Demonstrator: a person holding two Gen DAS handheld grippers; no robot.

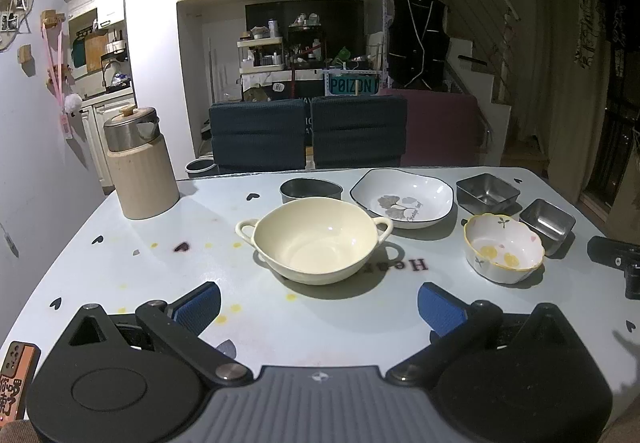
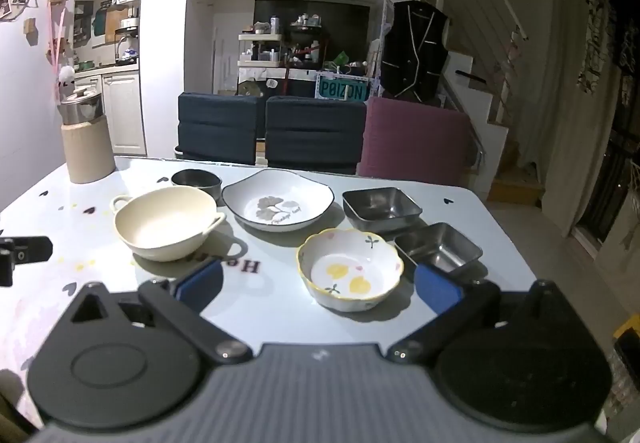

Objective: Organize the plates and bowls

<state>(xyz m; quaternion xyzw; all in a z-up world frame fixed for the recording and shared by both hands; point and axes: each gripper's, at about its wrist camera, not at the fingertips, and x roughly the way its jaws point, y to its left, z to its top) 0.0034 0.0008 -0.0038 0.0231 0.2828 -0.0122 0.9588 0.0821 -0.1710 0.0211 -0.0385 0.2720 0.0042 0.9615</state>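
Note:
A cream two-handled bowl point(image 1: 316, 241) point(image 2: 166, 221) stands mid-table, straight ahead of my left gripper point(image 1: 319, 307), which is open and holds nothing. A small flowered bowl with a yellow rim point(image 2: 349, 269) point(image 1: 503, 247) sits just beyond my right gripper point(image 2: 319, 285), also open and apart from it. Behind them lie a white leaf-print plate point(image 1: 402, 197) point(image 2: 278, 199), a round dark metal bowl point(image 1: 310, 189) point(image 2: 196, 181) and two square steel dishes point(image 2: 382, 207) point(image 2: 438, 249).
A beige canister with a steel lid point(image 1: 140, 167) point(image 2: 86, 139) stands at the table's far left corner. Dark blue chairs point(image 1: 308, 135) and a maroon chair point(image 2: 414, 141) line the far edge. Each view catches the other gripper at its side edge point(image 1: 618, 259) point(image 2: 20, 253).

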